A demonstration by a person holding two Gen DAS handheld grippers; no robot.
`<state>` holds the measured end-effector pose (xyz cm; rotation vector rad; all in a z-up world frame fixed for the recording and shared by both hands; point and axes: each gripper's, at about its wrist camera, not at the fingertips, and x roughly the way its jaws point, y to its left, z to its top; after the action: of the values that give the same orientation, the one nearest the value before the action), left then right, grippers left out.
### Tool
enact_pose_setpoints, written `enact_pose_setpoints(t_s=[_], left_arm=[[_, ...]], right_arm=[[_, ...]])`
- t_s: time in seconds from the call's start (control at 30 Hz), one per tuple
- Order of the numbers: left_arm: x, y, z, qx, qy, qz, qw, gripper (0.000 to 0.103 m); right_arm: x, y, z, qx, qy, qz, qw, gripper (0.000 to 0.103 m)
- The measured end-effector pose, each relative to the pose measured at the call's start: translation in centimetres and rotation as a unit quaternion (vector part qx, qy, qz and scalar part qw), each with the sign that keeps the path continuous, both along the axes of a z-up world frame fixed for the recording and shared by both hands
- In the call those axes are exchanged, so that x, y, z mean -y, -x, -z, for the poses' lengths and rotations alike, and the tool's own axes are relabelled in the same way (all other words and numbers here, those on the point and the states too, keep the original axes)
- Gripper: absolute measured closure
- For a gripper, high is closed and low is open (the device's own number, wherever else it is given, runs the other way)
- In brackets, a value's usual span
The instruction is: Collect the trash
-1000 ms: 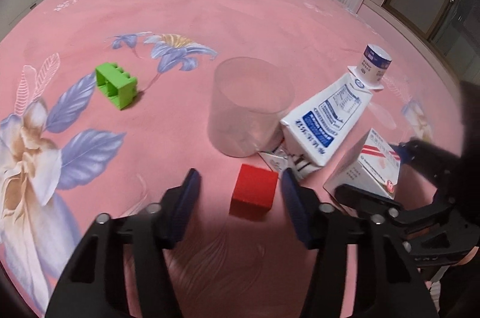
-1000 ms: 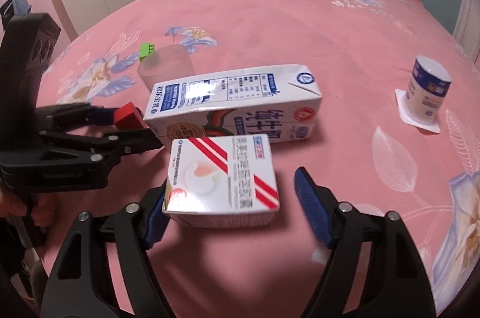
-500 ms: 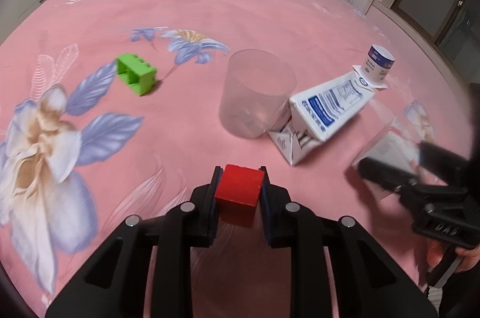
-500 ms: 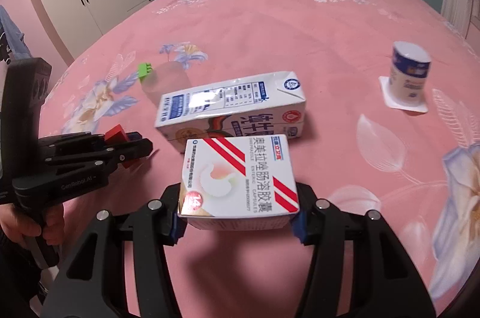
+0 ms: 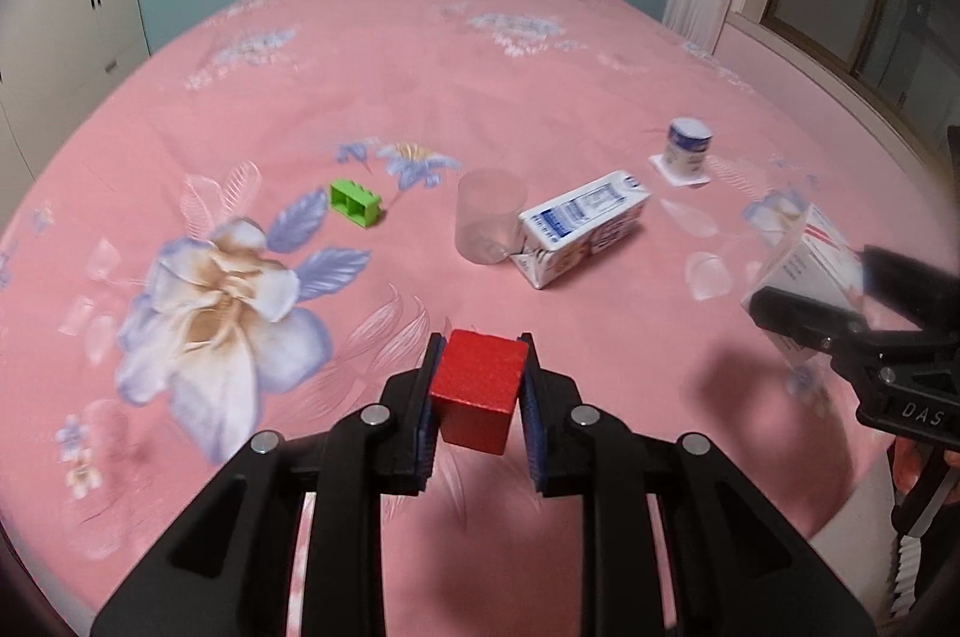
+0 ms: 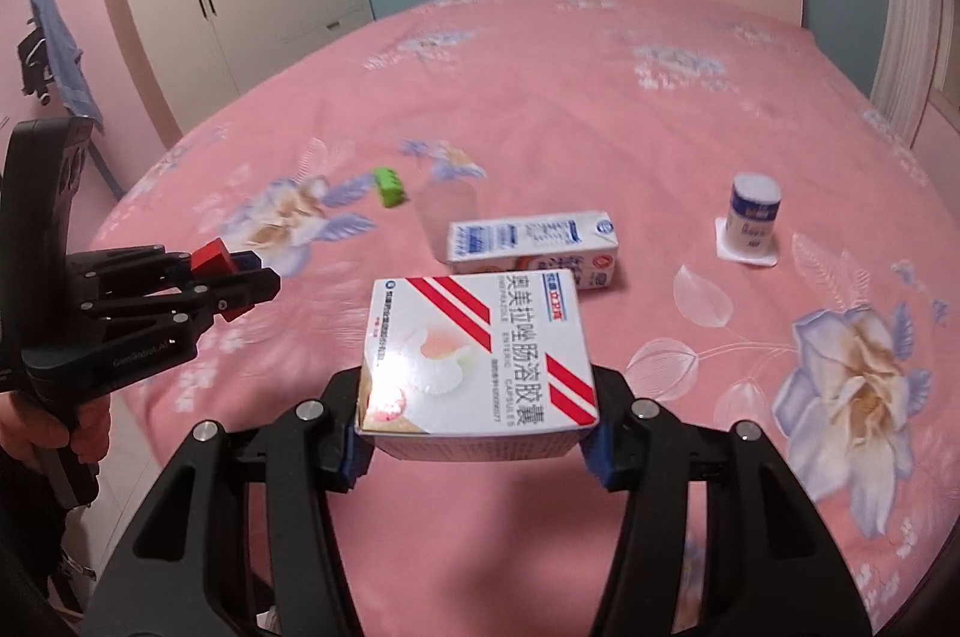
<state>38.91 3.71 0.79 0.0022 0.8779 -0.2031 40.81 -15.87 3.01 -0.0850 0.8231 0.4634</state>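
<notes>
Left wrist: fingers (image 5: 531, 400) clamp matte red cube (image 5: 478, 389).

My left gripper (image 5: 478, 400) is matte black plastic with silver screw heads and blue ribbed pads (image 5: 425, 427). My right gripper (image 6: 477, 448) matches it; its body carries faint pale lettering. A bare-skinned hand (image 6: 36, 433) wraps one black handle.

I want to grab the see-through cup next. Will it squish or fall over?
The clear cup looks thin-walled and empty, so it is probably light and may flex if squeezed hard. It stands upright on the soft pink bedspread, touching the fallen milk carton, so a sideways nudge could tip it. On its side it would likely roll.
</notes>
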Motion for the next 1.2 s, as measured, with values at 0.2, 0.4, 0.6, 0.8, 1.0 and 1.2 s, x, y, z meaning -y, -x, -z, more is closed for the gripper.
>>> enact_pose_setpoints(t_s=[0.2,0.4,0.6,0.8,1.0,1.2], left_arm=[[0.2,5.0,-3.6,0.031,-0.017,0.006,0.9993,0.077],[0.5,10.2,-6.8,0.060,-0.032,0.012,0.9976,0.077],[1.1,14.5,-9.1,0.083,-0.042,0.018,0.9955,0.077],[1.8,18.4,-10.1,0.096,-0.048,0.027,0.9938,0.077],[2.4,21.5,-9.1,0.088,-0.056,0.038,0.9938,0.077],[2.9,23.4,-6.8,0.065,-0.064,0.047,0.9947,0.077]], right_arm=[[-0.6,4.9,-4.1,0.031,-0.002,-0.013,0.999,0.048],[-1.3,10.0,-7.4,0.062,0.003,-0.029,0.998,0.048],[-1.6,14.4,-9.5,0.083,0.006,-0.038,0.996,0.048],[-1.6,18.7,-10.2,0.095,0.012,-0.045,0.994,0.048],[-1.4,22.3,-9.8,0.094,0.020,-0.052,0.994,0.048],[-1.2,24.8,-8.3,0.083,0.022,-0.059,0.995,0.048]])
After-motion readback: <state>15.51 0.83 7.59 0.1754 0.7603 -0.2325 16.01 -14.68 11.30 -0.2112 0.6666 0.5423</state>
